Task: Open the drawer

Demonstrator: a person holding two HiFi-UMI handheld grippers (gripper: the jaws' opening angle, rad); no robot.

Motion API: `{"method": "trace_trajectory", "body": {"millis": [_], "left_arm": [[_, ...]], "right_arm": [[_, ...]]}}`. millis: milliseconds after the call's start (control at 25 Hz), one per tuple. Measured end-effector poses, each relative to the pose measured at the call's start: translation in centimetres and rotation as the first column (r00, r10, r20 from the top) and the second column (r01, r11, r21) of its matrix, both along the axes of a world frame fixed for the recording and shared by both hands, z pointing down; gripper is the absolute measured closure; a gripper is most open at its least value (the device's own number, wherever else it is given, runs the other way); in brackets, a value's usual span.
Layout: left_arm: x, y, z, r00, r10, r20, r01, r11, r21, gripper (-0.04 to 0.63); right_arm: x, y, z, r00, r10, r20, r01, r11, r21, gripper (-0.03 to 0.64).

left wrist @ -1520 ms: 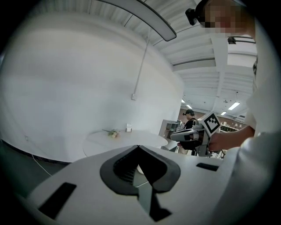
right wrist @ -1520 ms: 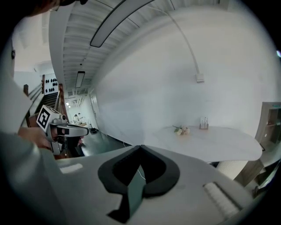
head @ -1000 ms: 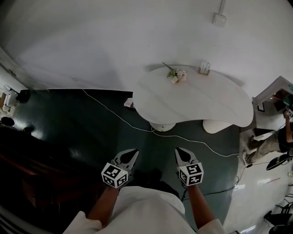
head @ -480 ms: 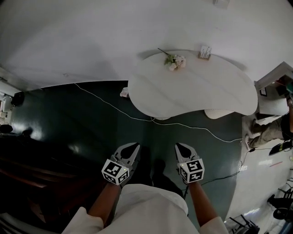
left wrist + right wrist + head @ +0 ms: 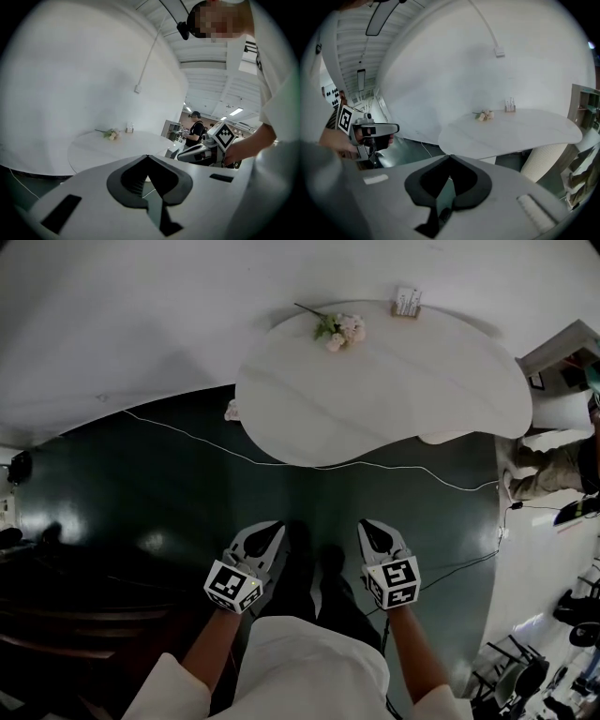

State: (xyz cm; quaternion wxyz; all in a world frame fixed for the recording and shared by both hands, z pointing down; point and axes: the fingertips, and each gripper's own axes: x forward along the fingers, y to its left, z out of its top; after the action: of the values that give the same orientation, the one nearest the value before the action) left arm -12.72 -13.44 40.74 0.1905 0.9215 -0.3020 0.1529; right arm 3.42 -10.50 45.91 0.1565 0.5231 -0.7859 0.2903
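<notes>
Item, left gripper (image 5: 268, 531): jaws closed tip to tip, nothing between them, held over the dark green floor (image 5: 141, 484). Item, right gripper (image 5: 369, 529): likewise closed and empty, beside the left and apart from it. Item, white rounded table (image 5: 394, 399), ahead of both grippers. It bears a small bunch of pale flowers (image 5: 339, 328) and, toward the wall, a small holder (image 5: 407, 302) whose contents are too small for us to tell. Item, thin white cable (image 5: 281, 463), lying across the floor and passing under the table. Only the head view shows us dark furniture (image 5: 66, 615) at lower left, too dim to tell whether it carries the drawer, which we cannot pick out in any view. Only the left gripper view shows a standing person (image 5: 196, 129) far behind the table. Only the right gripper view shows the table's ribbed pedestal (image 5: 541, 161), an open shelf unit (image 5: 585, 117) and a wall box (image 5: 500, 52) on its conduit.
</notes>
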Motion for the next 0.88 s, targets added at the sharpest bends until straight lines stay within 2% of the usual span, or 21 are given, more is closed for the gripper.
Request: {"method": "trace_trajectory", "body": {"millis": [320, 880], "left_arm": [[0.4, -0.8, 5.4, 0.998, 0.057, 0.021, -0.057, 0.998, -0.018, 0.589], [1.7, 0.5, 14.3, 0.994, 0.094, 0.052, -0.092, 0.995, -0.043, 0.589]], "right_arm": [[-0.4, -0.3, 6.2, 0.999, 0.047, -0.003, -0.047, 0.998, -0.048, 0.606], [-0.8, -2.8, 17.2, 0.994, 0.100, 0.047, -0.100, 0.995, -0.017, 0.606]]}}
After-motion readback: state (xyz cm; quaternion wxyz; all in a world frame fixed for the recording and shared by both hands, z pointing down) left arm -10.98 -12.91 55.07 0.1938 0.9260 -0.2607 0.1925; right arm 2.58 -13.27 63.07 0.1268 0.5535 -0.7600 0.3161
